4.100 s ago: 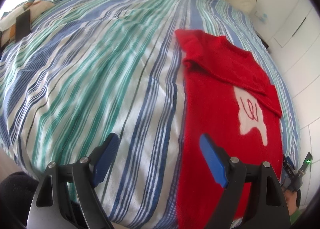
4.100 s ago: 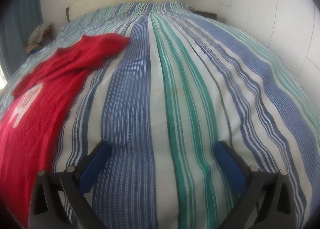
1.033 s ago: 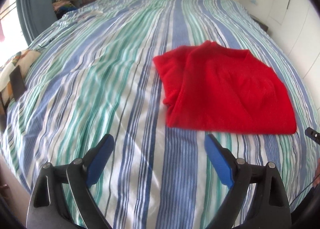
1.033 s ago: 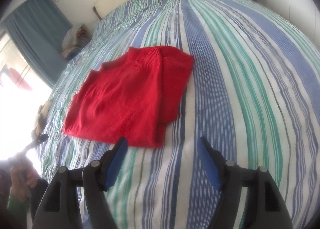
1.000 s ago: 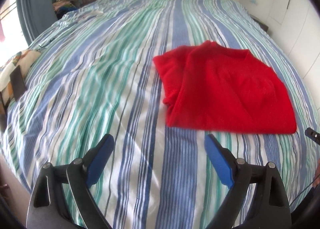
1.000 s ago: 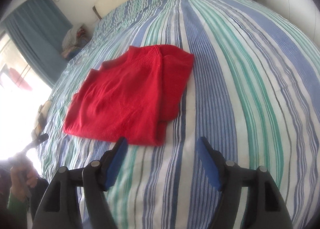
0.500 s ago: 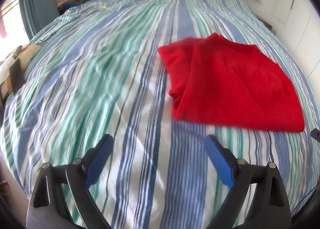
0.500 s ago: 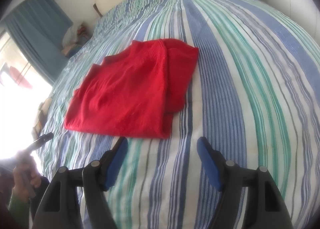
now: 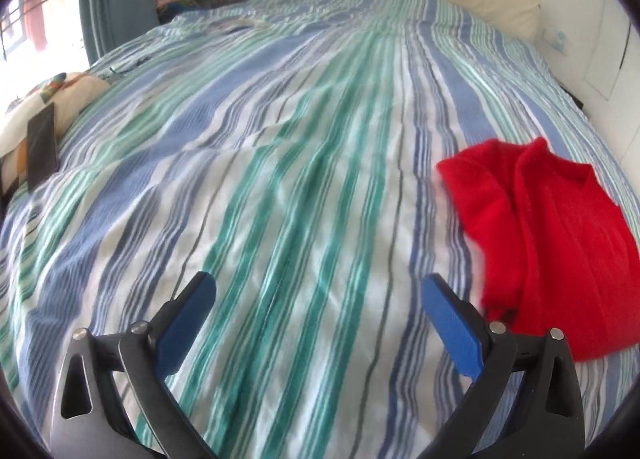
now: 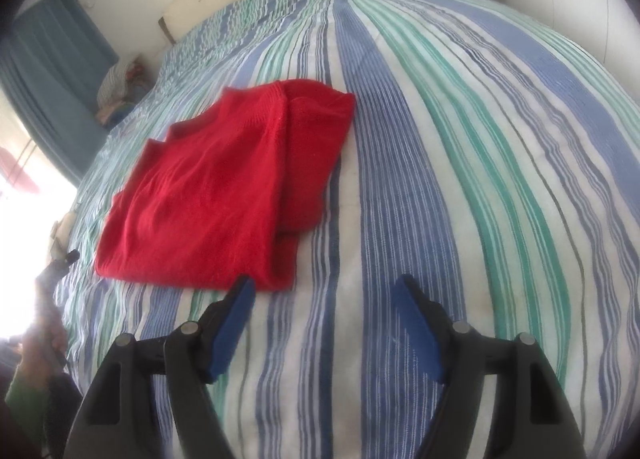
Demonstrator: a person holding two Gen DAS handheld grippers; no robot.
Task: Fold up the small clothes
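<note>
Plain red sweater (image 10: 224,187); blue-green-white striped bedcover (image 10: 460,163).

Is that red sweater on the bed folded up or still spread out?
Folded. The red sweater lies as a compact block on the striped bedspread, one layer doubled over another along its right side, with no sleeve sticking out.

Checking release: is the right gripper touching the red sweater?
Apart. Right wrist view shows striped bedspread between the open right gripper and the red sweater.
</note>
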